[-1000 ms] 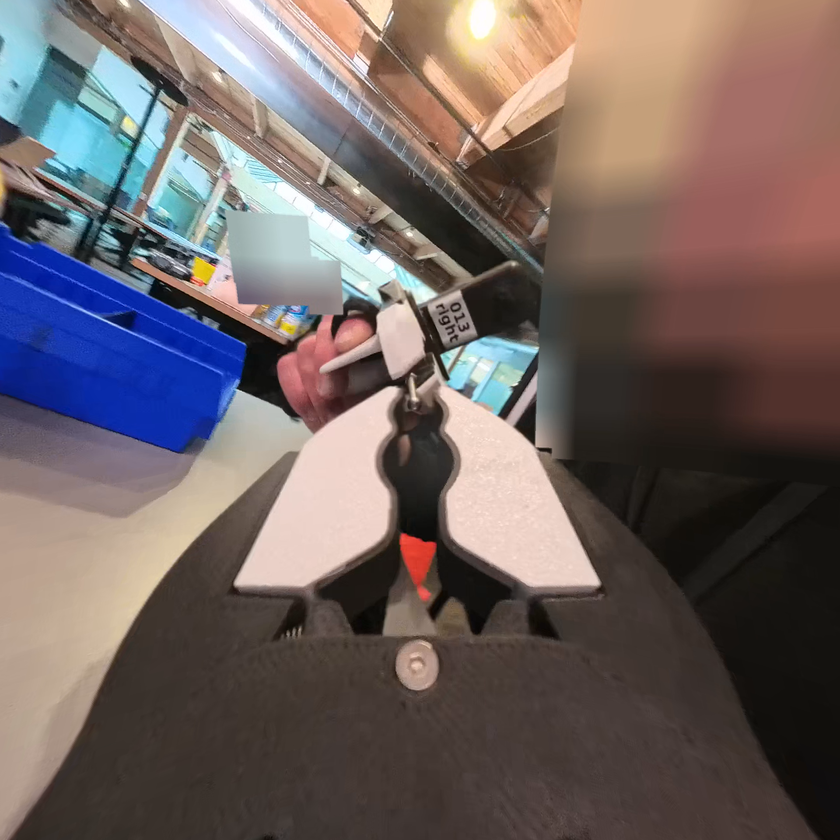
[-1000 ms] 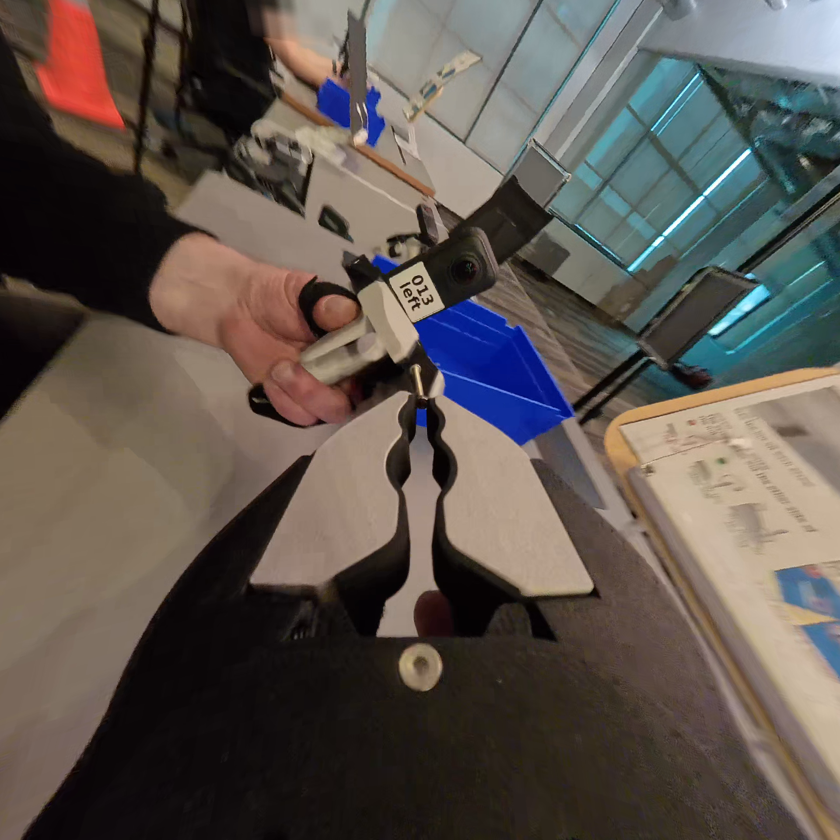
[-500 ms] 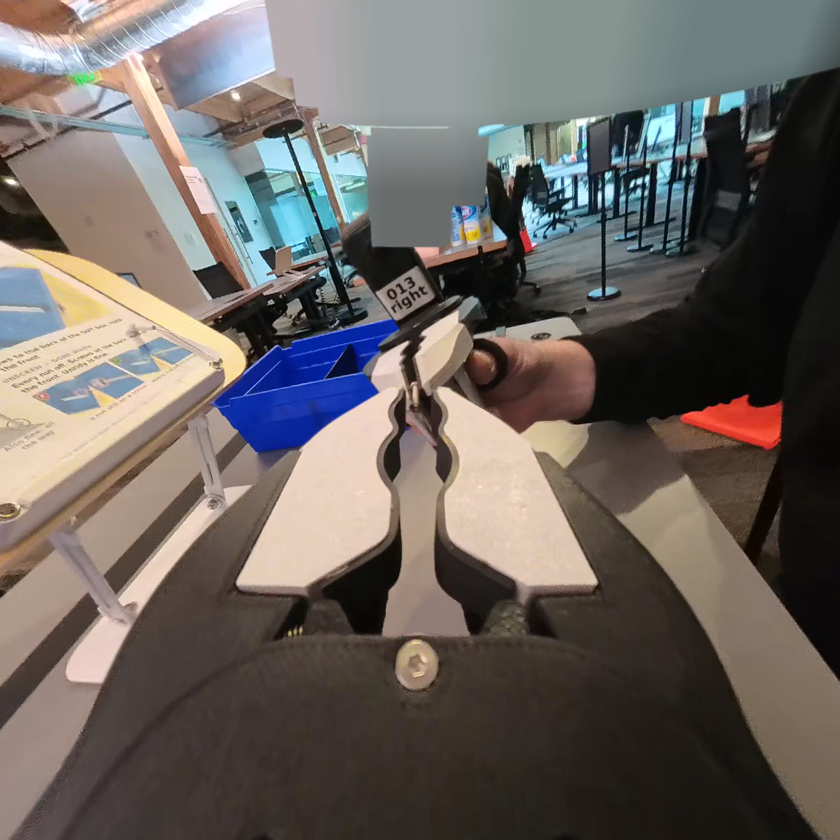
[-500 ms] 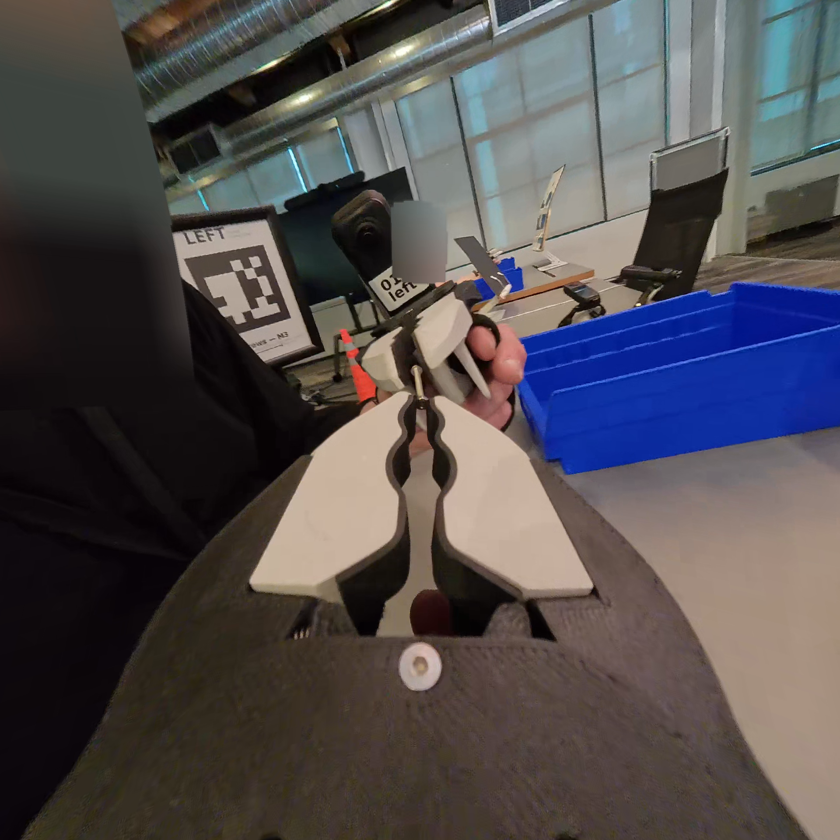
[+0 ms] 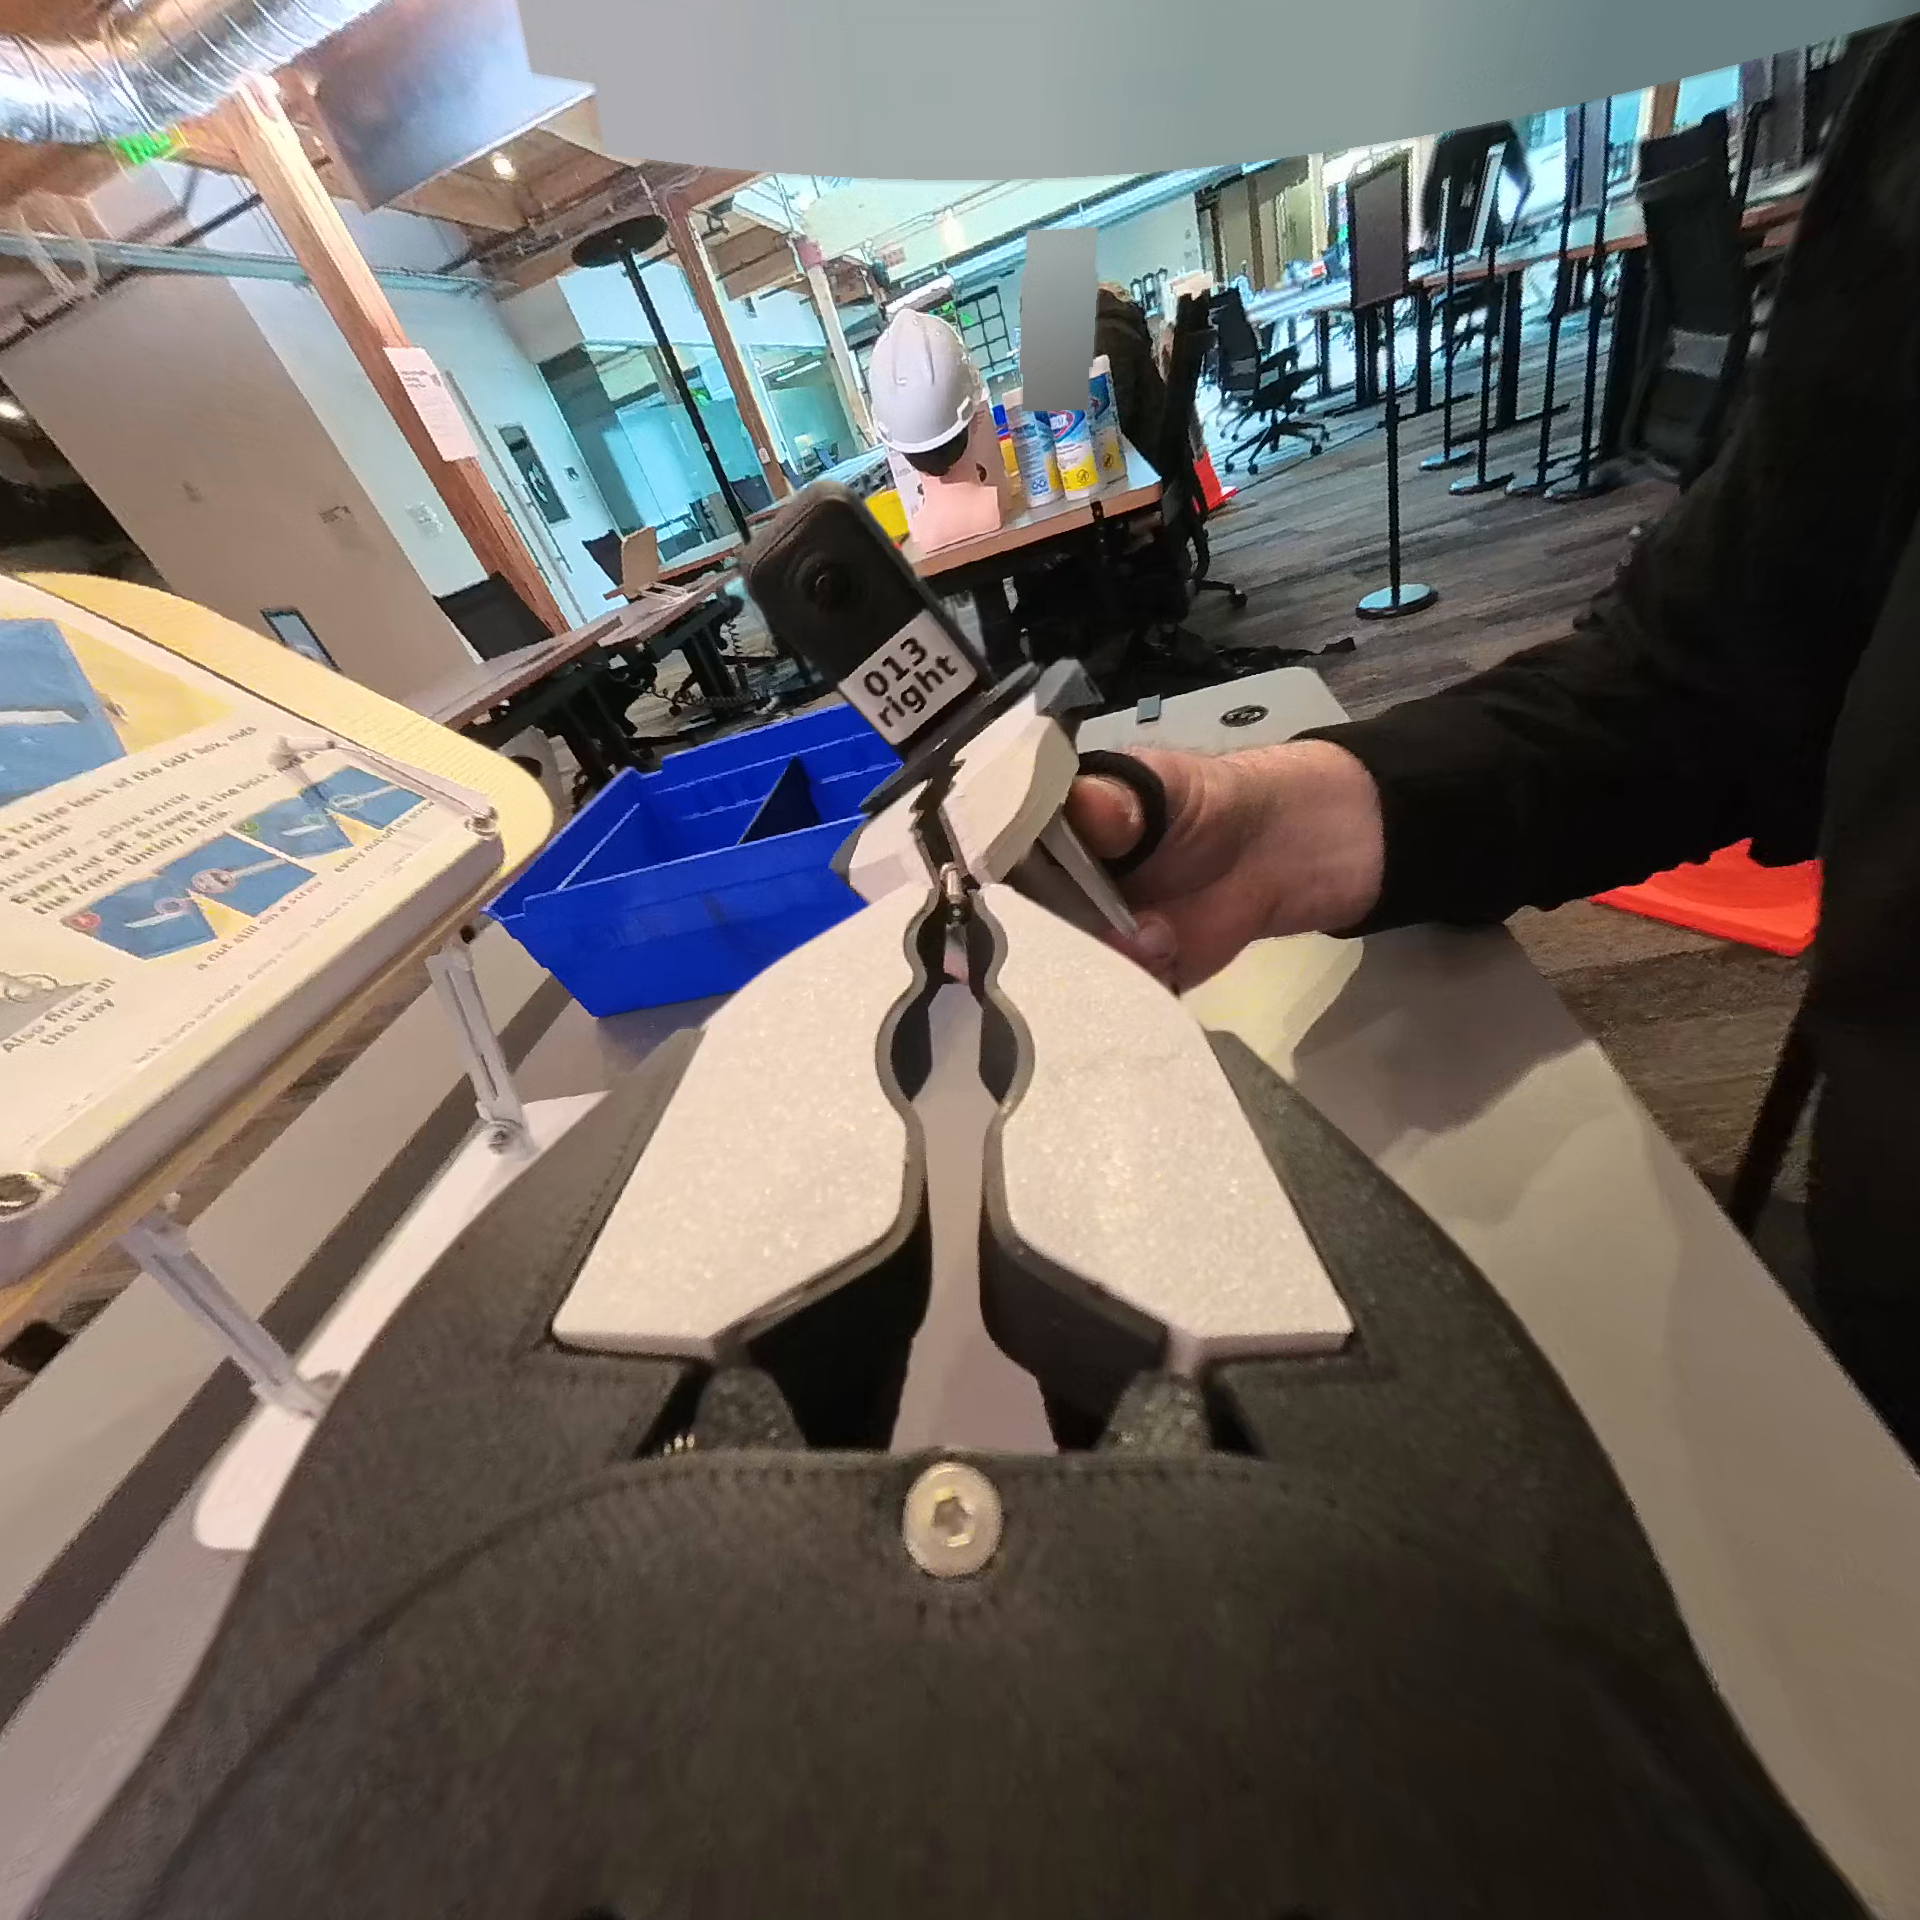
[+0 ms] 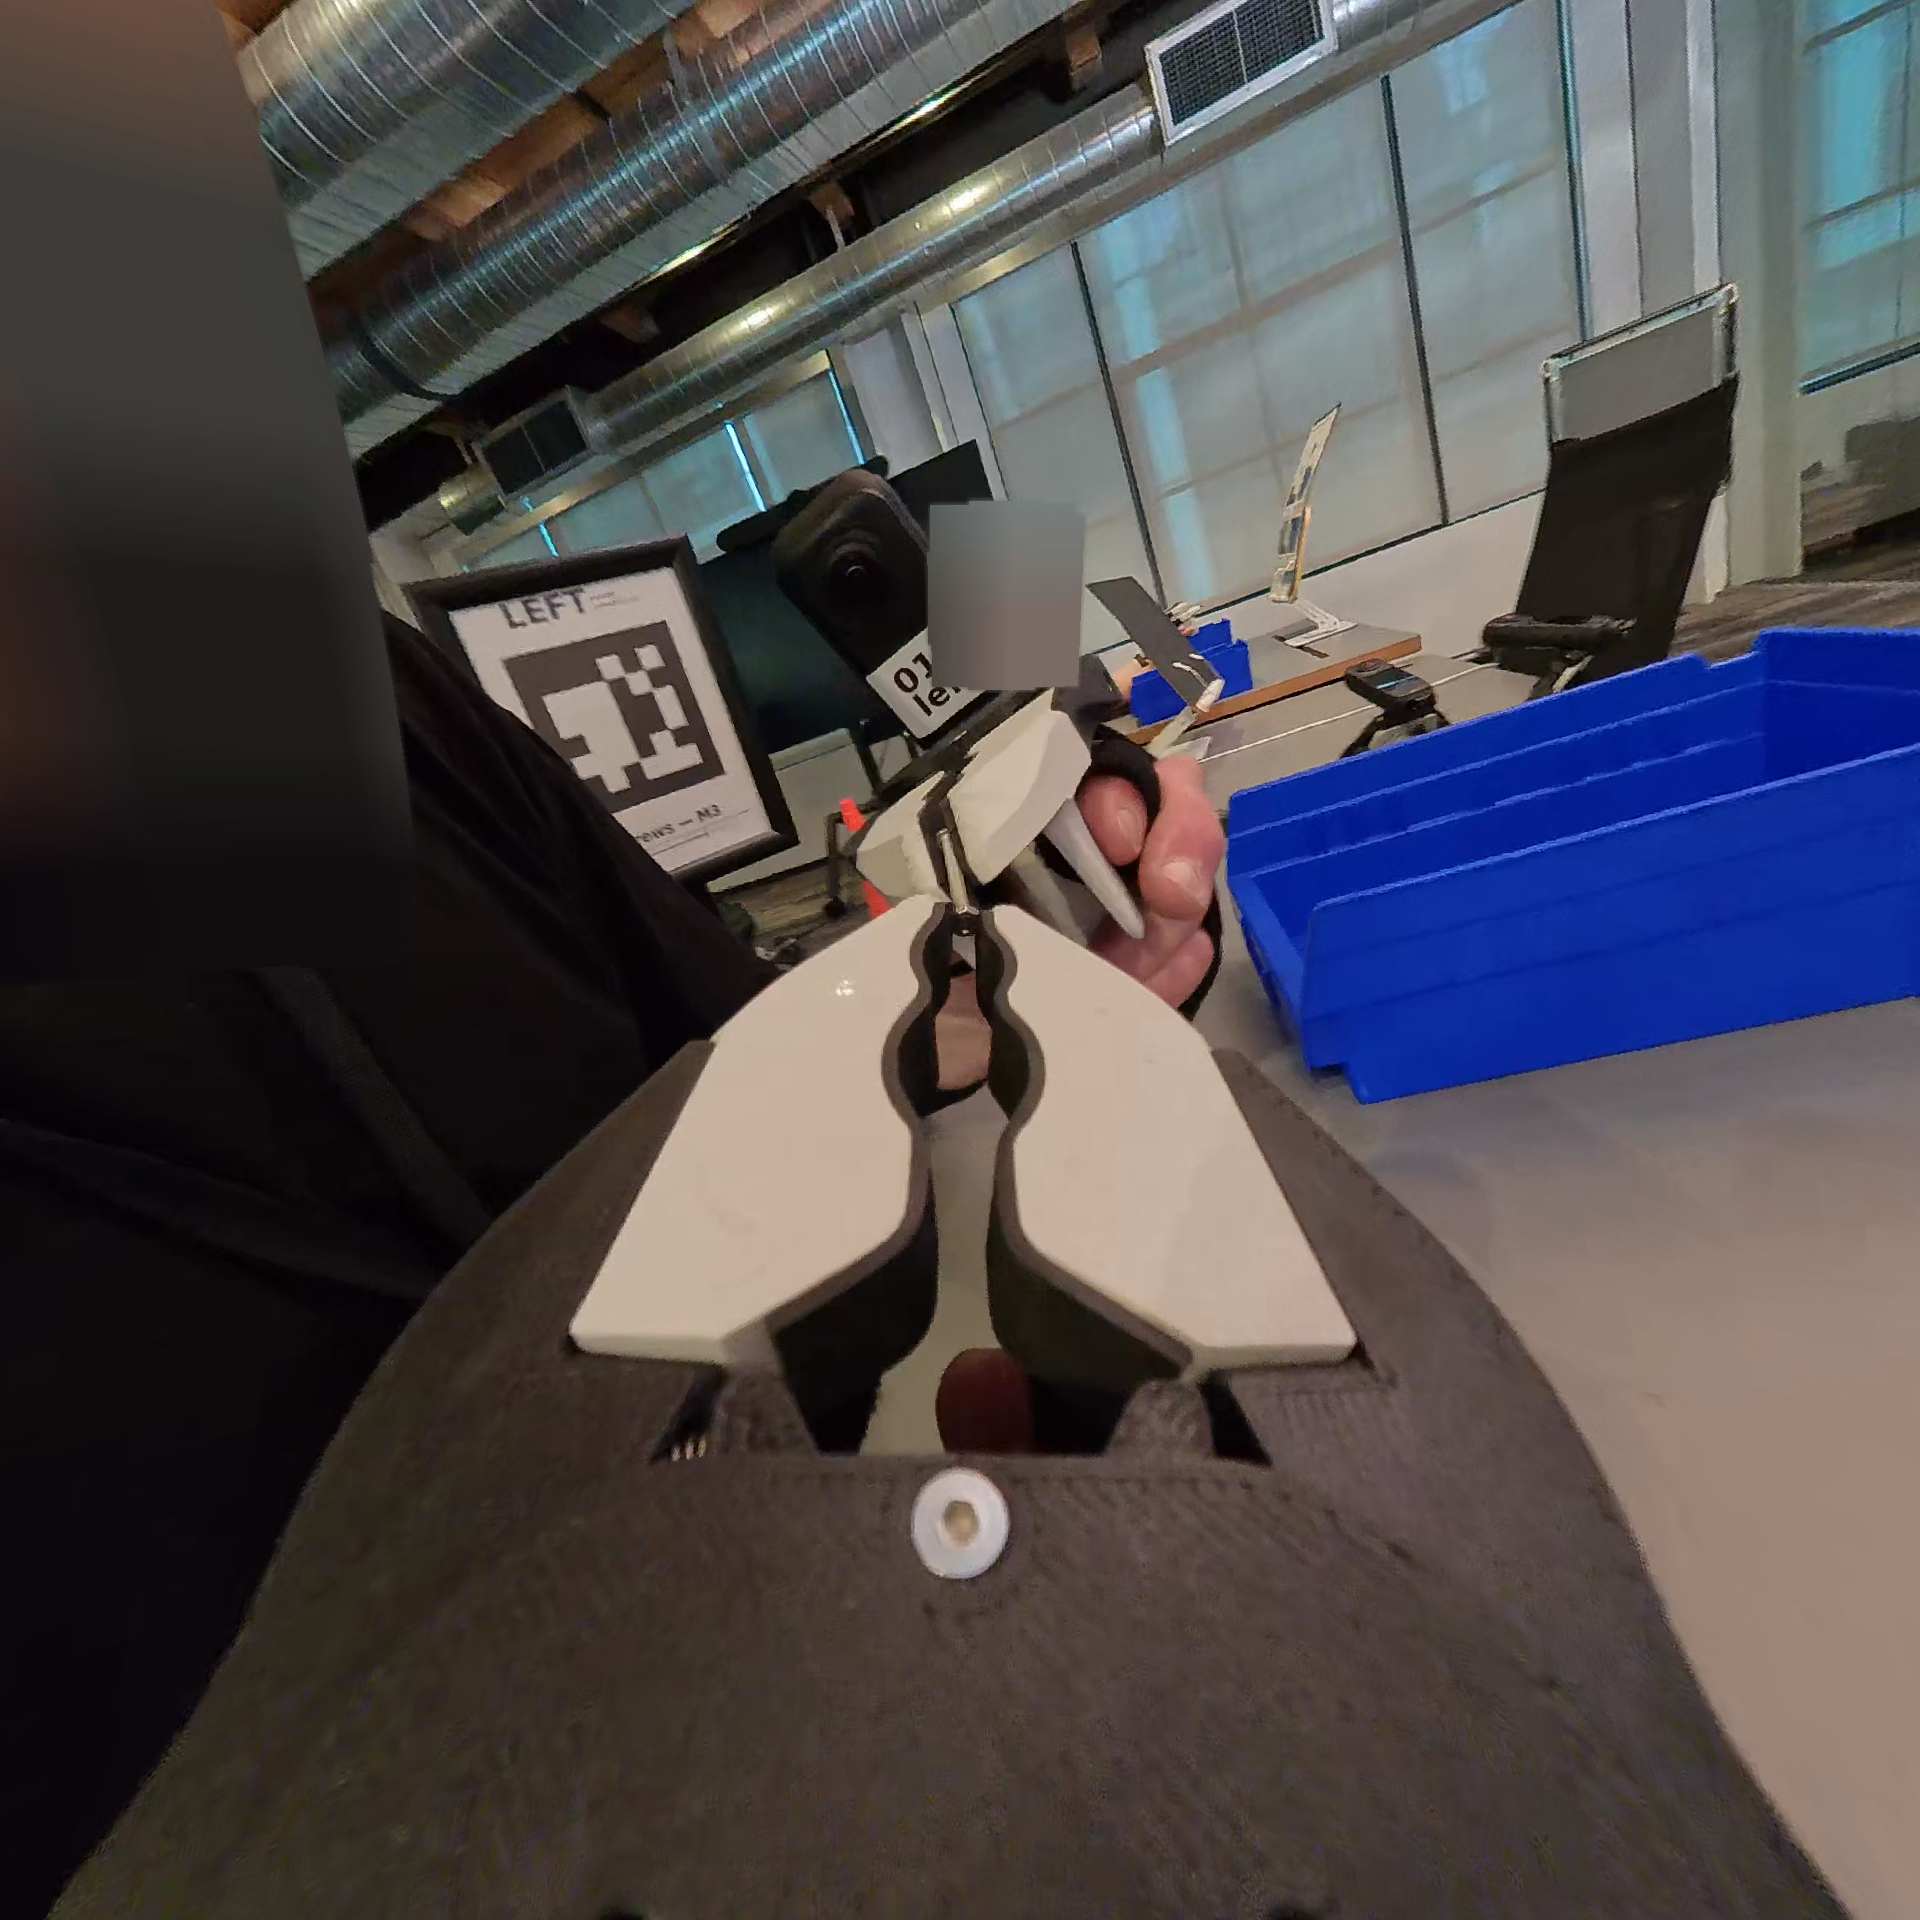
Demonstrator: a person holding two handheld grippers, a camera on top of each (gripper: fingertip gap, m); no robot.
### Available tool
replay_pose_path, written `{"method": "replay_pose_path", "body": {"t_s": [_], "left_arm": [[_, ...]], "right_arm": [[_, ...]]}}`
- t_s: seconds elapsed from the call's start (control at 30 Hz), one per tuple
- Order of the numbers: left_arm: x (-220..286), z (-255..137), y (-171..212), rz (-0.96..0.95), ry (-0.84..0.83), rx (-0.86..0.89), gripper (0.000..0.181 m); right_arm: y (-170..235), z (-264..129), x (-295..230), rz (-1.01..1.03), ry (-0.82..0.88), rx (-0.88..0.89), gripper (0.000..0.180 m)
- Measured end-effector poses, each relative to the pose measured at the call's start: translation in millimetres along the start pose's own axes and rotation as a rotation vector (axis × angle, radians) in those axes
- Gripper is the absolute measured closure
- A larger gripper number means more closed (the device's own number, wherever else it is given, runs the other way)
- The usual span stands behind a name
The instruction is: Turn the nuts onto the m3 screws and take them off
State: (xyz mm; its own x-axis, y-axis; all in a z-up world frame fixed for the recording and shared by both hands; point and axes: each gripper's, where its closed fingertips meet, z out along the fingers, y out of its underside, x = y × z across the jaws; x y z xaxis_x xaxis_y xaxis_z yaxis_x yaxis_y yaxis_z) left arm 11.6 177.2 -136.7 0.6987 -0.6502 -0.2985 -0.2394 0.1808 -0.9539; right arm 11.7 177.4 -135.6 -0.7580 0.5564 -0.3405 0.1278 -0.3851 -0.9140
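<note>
Screw and nut work takes place above the grey table (image 5: 1475, 1122), tip to tip between our two grippers. Beyond them on the table we see the blue bin (image 5: 686, 894), and at the far left an instruction board (image 5: 208, 831) on a raised stand. A sign with a black-and-white marker (image 6: 613, 717) stands behind. We hold the left gripper (image 5: 954, 920) with its tips nearly together, pinching one end of the assembly. We hold the right gripper (image 6: 958, 916) the same way on the opposite end. The screw (image 6: 951, 868) spans the short gap between both sets of tips. At this size we cannot tell which gripper grips the nut (image 5: 950, 885).
</note>
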Motion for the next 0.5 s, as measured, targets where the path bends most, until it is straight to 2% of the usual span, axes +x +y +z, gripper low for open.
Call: {"method": "replay_pose_path", "body": {"t_s": [0.07, 0.17, 0.33, 0.5], "left_arm": [[-2.3, 1.0, 0.9, -0.072, 0.003, 0.006, 0.178], [-4.3, 2.6, -1.4, -0.280, 0.044, 0.082, 0.178], [-7.0, 2.4, -1.5, -0.727, 0.186, 0.266, 0.178], [-7.5, 0.8, -1.3, -0.957, 0.268, 0.402, 0.178]], "right_arm": [[-0.8, -1.2, 2.8, -0.062, 0.044, -0.014, 0.175], [-3.1, -2.2, 4.5, -0.227, 0.127, -0.066, 0.175], [-4.7, -2.5, 7.7, -0.615, 0.304, -0.264, 0.175], [-5.9, -1.7, 9.9, -0.970, 0.441, -0.440, 0.175]]}}
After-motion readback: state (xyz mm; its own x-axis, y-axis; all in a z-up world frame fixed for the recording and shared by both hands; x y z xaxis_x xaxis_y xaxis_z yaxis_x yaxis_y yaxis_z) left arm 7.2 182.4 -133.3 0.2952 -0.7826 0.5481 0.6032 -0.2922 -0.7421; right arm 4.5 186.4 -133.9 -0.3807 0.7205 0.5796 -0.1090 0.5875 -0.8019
